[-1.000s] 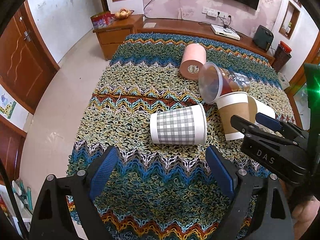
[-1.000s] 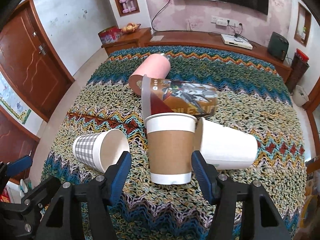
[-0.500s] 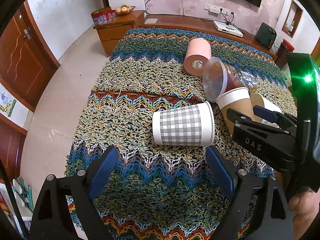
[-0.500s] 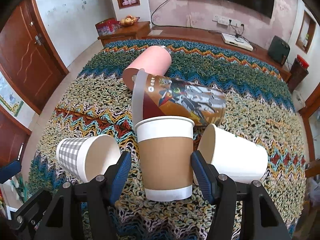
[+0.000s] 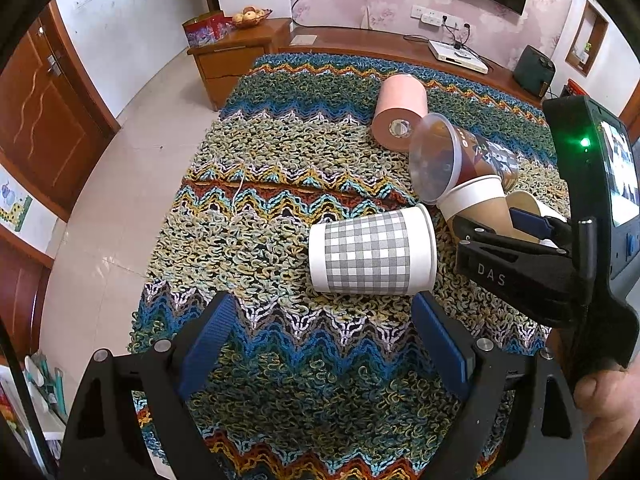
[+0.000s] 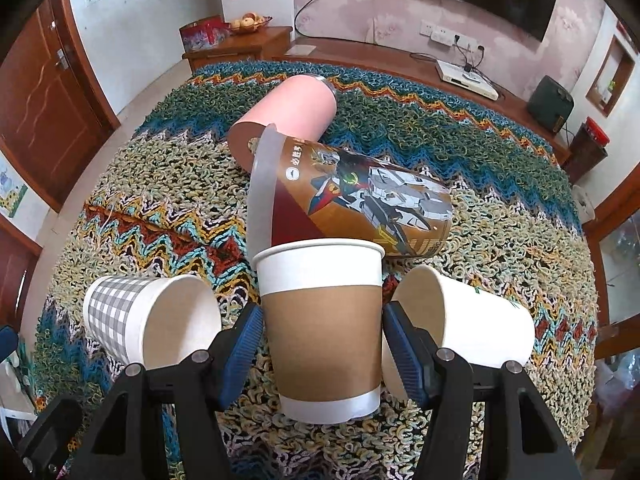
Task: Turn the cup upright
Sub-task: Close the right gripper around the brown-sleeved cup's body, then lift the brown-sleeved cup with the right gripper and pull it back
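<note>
A brown-sleeved paper cup stands upright on the knitted cloth, between the blue pads of my right gripper. The jaws are open with small gaps on both sides. It also shows in the left wrist view, partly behind the right gripper. A grey checked cup lies on its side. My left gripper is open and empty, just short of the checked cup.
A plain white cup, a printed tall cup with clear lid and a pink cup lie on their sides close around. The cloth covers a table; its left edge drops to a tiled floor.
Both grippers have moved forward. The brown-sleeved cup now sits deeper between the right gripper's pads, and the checked cup is closer to the left gripper.
</note>
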Available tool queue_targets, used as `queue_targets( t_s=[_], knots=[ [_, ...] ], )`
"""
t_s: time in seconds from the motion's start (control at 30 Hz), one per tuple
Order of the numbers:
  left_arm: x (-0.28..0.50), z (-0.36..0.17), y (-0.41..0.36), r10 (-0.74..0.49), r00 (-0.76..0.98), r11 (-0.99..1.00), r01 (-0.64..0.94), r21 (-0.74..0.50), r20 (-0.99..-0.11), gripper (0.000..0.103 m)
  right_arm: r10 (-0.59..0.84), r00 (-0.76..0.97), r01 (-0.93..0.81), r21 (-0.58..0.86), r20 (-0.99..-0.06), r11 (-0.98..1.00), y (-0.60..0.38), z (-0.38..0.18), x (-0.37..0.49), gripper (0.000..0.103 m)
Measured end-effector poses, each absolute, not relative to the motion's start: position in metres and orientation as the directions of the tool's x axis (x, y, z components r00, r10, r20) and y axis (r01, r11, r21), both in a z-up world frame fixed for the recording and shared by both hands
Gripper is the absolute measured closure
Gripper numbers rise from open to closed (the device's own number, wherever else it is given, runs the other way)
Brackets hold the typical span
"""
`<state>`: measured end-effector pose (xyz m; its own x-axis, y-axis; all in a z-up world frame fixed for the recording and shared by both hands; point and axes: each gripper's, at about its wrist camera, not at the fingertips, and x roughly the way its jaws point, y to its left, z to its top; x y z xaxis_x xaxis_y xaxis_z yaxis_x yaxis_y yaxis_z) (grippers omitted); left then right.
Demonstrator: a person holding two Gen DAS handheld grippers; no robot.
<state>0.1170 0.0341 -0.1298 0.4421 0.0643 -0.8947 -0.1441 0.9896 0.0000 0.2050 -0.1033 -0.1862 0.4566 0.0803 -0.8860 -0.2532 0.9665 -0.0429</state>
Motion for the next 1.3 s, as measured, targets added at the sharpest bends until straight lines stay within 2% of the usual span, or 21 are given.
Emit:
queue_targets(
  t_s=[0.33, 0.6, 0.8, 1.3],
  knots=[
    [0.118, -0.131, 0.033, 0.060, 0.441, 0.990, -0.140, -0.002, -0.896, 0.012, 0.070, 0.448, -0.258, -0.054, -0.891, 0.965, -0.100, -0.187, 0.209, 0.041],
    [0.126, -0.134, 0.022, 0.049, 0.458, 0.993, -0.117, -0.006, -0.888, 0.012, 0.151, 0.427, -0.228, 0.055, -0.891, 0.972, -0.112, -0.180, 0.207, 0.044],
    [0.126, -0.148, 0.008, -0.066, 0.435, 0.997, 0.001, -0.073, -0.898, 0.012, 0.172, 0.423, -0.224, 0.082, -0.890, 0.971, -0.116, -0.174, 0.198, 0.044],
    [0.128, -0.145, 0.006, -0.066, 0.482, 0.997, 0.007, -0.071, -0.874, 0.012, 0.202, 0.435, -0.218, 0.115, -0.878, 0.969, -0.119, -0.162, 0.186, 0.044]
  ],
)
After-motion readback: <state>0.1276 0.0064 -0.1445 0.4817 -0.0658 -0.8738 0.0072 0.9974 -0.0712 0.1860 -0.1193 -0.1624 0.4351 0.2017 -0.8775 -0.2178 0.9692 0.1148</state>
